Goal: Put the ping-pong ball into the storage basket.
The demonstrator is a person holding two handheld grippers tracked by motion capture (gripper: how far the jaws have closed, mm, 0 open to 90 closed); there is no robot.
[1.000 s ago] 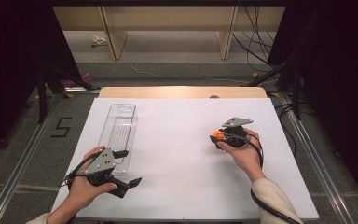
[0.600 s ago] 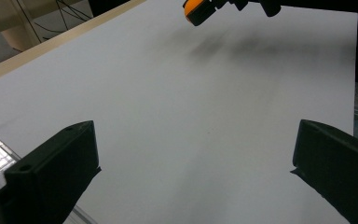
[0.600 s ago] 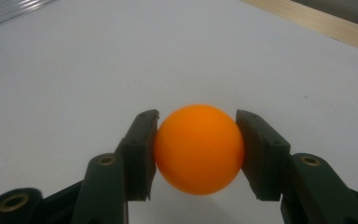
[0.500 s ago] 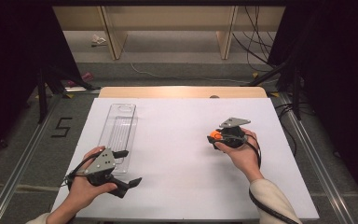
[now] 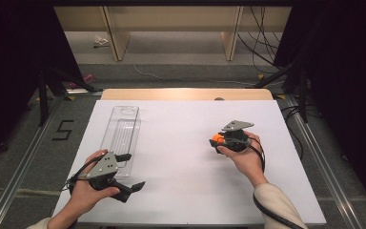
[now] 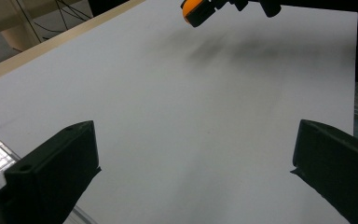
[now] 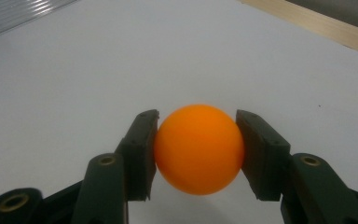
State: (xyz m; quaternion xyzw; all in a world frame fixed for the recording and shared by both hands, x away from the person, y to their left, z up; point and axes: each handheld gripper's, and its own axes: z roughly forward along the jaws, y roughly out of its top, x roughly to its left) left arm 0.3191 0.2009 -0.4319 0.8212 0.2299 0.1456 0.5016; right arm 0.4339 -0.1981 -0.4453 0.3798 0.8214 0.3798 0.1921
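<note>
**Orange ball pinched in right claw, left claw idle and wide**

Orange ball (image 7: 199, 148): small, smooth, glossy, perfectly round. Judged very light and hollow, a thin hard shell, like a table-tennis ball. Stiff enough to keep its shape under the pads, but likely to dent if squeezed hard. Slippery, and a sphere gives only two small contact patches, so it could squirt out forward or roll off if let go on the flat table. Best hold is across the widest girth, pads square on opposite sides. That is where it sits now.

Right claw (image 7: 196, 140): clenched on the ball, one pad on each side at about mid-height, the ball seated between the tips and bulging a little beyond them. No visible dent in the shell. In the high view the ball (image 5: 216, 139) shows as an orange spot at the front of the right claw (image 5: 219, 141), which seems to be held a little above the white table (image 5: 181, 143); I cannot tell the clearance.

Left claw (image 6: 193, 163): released, jaws spread wide, nothing between them but bare table. In its own view the ball and the right claw sit far ahead. In the high view the left claw (image 5: 131, 179) rests low, just beside the near end of a clear plastic tray (image 5: 121, 133), which lies well apart from the right claw, off to that claw's left.
</note>
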